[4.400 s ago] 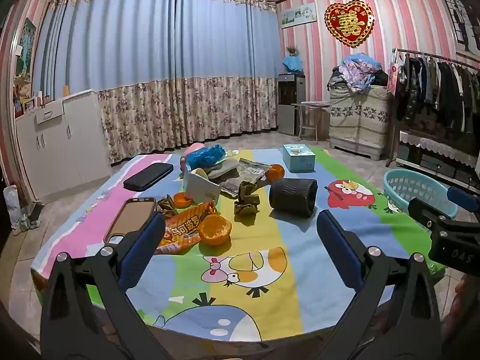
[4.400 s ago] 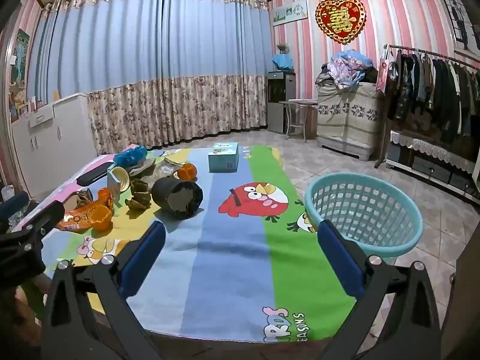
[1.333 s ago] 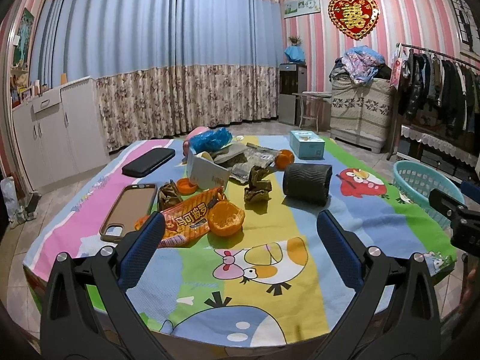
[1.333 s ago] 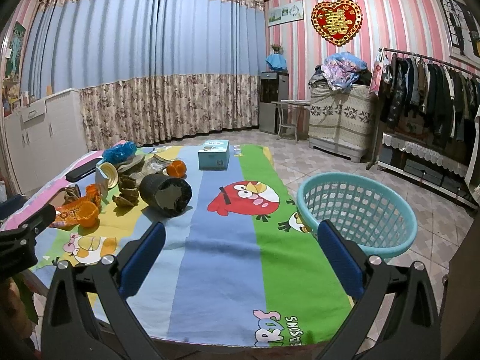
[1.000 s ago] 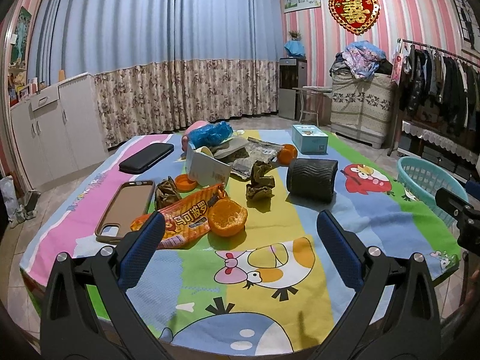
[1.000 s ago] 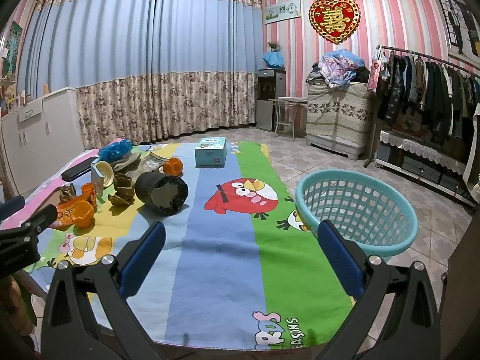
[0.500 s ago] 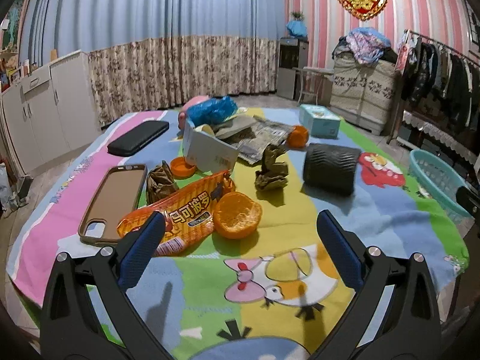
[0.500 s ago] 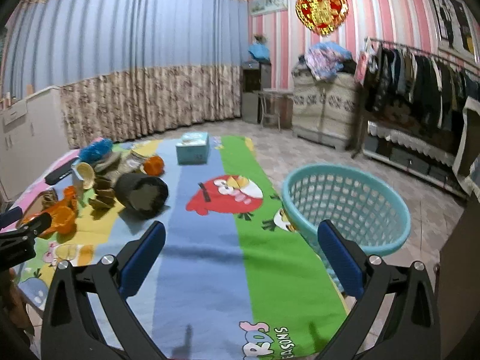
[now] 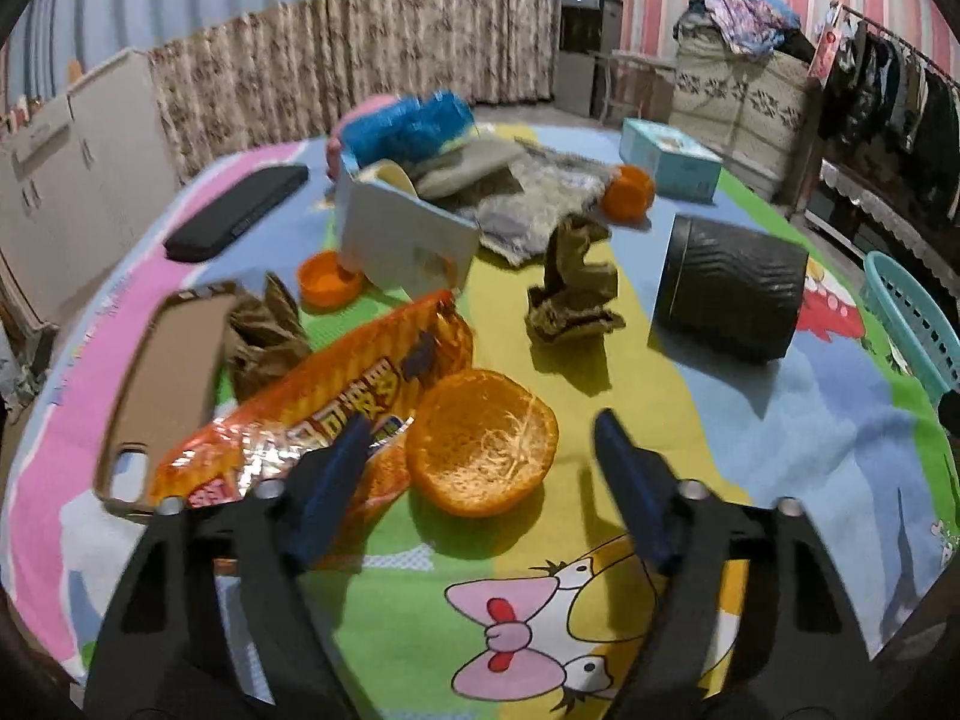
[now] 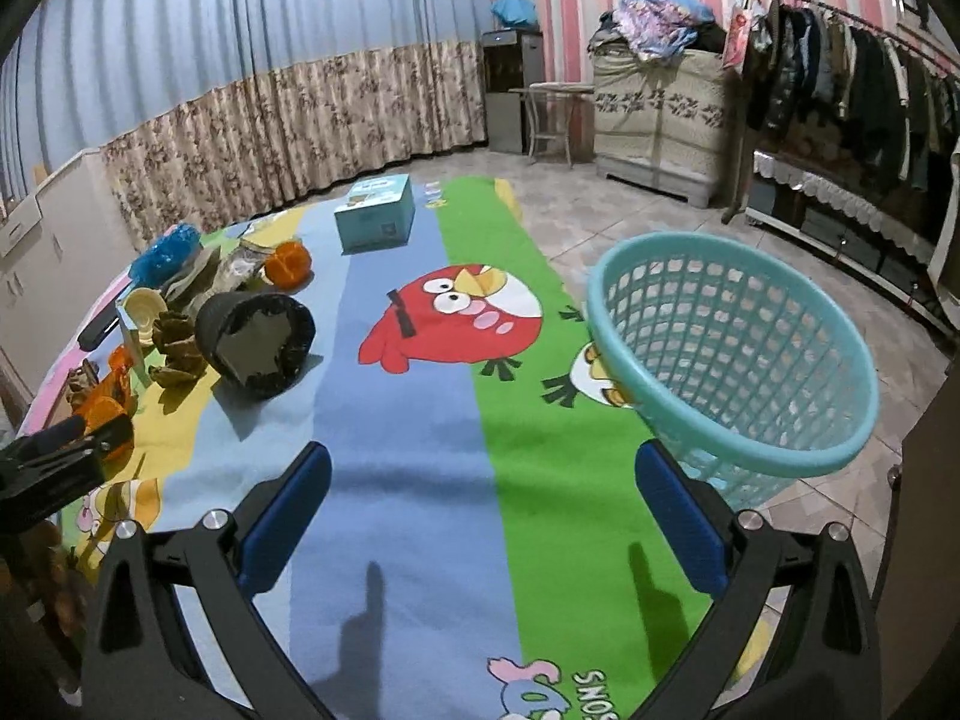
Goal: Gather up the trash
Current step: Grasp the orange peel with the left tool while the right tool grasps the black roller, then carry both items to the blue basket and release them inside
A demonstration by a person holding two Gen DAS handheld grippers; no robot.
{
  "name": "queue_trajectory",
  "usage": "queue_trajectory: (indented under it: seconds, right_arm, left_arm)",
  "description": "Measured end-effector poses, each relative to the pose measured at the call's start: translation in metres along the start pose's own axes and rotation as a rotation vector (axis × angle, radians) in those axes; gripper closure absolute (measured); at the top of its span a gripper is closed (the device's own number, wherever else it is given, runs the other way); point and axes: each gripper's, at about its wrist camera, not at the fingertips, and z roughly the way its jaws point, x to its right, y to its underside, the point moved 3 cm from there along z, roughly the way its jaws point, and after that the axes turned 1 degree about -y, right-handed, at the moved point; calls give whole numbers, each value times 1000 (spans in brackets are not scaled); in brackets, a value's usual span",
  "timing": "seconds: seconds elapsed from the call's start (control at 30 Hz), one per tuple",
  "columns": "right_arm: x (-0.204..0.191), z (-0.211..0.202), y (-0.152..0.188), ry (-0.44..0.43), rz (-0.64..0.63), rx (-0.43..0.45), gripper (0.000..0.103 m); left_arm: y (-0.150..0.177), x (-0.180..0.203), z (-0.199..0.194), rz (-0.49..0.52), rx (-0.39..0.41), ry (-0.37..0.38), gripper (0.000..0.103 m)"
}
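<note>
the left gripper (image 9: pixel 480 438) hangs low over the desk (image 9: pixel 780 450) with its blue-padded fingers (image 9: pixel 336 480) spread wide, holding nothing; between them lies an orange peel half (image 9: pixel 483 447), hollow side up, with one fingertip over the edge of the orange snack wrapper (image 9: pixel 324 396) that touches the peel on its left. just beyond the wrapper sits a crumpled brown paper (image 9: pixel 264 330) next to a tan phone case (image 9: pixel 162 372), and farther back a small orange cap (image 9: pixel 327 285) rests against a white open box (image 9: pixel 399 240). behind the box lie grey wrappers (image 9: pixel 528 204), a blue plastic bag (image 9: pixel 408 120) and a whole orange (image 9: pixel 627 201). another brown paper wad (image 9: pixel 573 294) stands near the middle of the cloth, a black ribbed cylinder (image 9: pixel 729 294) lies on its side to the right of it, a black phone (image 9: pixel 237 210) lies at the far left, and a teal tissue box (image 9: pixel 669 159) sits at the far end. the right gripper (image 10: pixel 480 516) hovers over the blue and green stripes of the cartoon cloth, its fingers (image 10: pixel 285 516) likewise wide apart and empty. the teal basket (image 10: pixel 738 360) stands just off the desk's right edge, close to the right fingertip, well apart from the pile of trash at the left.
</note>
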Motion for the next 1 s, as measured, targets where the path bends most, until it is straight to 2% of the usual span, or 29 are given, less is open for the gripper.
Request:
queue_trajectory:
  seconds: [0.17,0.3,0.47,0.67,0.83,1.0]
  right_arm:
    - [-15,7,-10,-6,-43,4,4]
    - [-35,15,-21,-50,-59,-6,4]
    - [-66,24,-32,-96,-95,-16,4]
    - [-112,49,-41,-134,-155,-48,4]
    - [-136,73,-45,-117,-160,-87,4]
    - [-156,90,-49,-87,-152,-107,4]
  left_arm:
    - [-1,-2,3,-10,-9,37,57]
    - [-4,-4,-2,-2,-1,56,63]
    - [-11,-18,-18,-4,46,54,64]
    - [-24,-48,-32,-23,106,10,64]
    - [-29,-76,-36,-60,124,-16,64]
    - [-30,-86,-34,-68,129,-23,64]
